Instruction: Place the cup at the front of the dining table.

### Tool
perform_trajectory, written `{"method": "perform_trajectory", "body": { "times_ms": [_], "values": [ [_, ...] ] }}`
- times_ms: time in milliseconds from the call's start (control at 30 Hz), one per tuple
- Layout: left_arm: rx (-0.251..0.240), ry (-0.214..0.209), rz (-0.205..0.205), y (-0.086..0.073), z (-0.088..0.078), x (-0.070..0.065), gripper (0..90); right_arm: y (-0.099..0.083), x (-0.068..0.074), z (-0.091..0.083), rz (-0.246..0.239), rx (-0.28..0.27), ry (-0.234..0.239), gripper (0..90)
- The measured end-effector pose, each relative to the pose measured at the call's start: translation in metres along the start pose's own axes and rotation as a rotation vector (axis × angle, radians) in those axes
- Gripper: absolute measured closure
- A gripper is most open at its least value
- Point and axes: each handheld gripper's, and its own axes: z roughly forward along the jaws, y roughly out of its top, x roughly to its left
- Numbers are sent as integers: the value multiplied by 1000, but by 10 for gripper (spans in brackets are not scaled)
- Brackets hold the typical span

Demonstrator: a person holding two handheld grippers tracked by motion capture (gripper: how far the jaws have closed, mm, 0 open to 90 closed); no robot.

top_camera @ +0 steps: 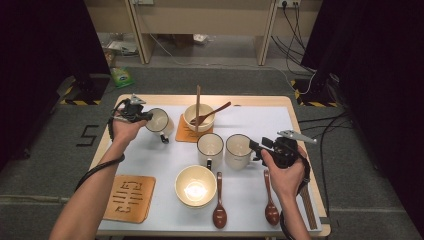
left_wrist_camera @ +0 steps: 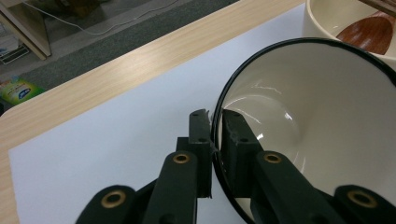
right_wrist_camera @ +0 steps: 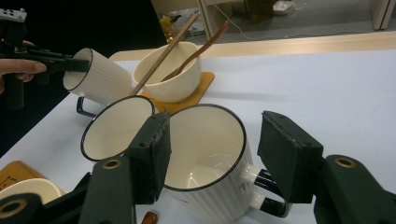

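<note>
My left gripper [top_camera: 142, 116] is shut on the rim of a cream ribbed mug [top_camera: 161, 121] at the table's back left. The mug hangs tilted, with its mouth toward the gripper. In the left gripper view the jaws pinch the black rim [left_wrist_camera: 214, 135], one pad inside and one outside. My right gripper [top_camera: 256, 150] stands open around a second cream mug [right_wrist_camera: 210, 158]. The left pad [right_wrist_camera: 154, 156] is beside the wall and the right pad [right_wrist_camera: 289, 158] is beyond the black handle. This mug stands upright on the white mat [top_camera: 250, 122].
A third mug [top_camera: 210, 148] stands just left of the second one. A bowl [top_camera: 198, 116] holding a wooden spoon and chopsticks sits on an orange coaster [top_camera: 184, 134]. Near the front lie a cream bowl [top_camera: 195, 185], two wooden spoons [top_camera: 219, 210] and a coaster [top_camera: 131, 197].
</note>
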Motion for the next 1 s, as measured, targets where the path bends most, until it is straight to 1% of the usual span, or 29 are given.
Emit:
{"method": "perform_trajectory", "body": {
  "times_ms": [333,500,600,733,900,1000],
  "values": [
    [-24,-1,-6,5,8,-1,811,-1,-1,1,0,2,0,435],
    [-37,-2,-24,6,13,1,807,0,-1,0,2,2,0,435],
    [-47,-1,-22,7,15,0,805,-1,-2,1,1,3,0,435],
    [-58,-3,-31,8,18,0,802,-1,-2,1,1,3,-1,435],
    [-76,-7,-51,8,22,0,798,-1,-2,1,0,2,-1,434],
    [-86,-16,-73,9,25,1,793,-1,-3,1,1,4,0,434]
  ]
}}
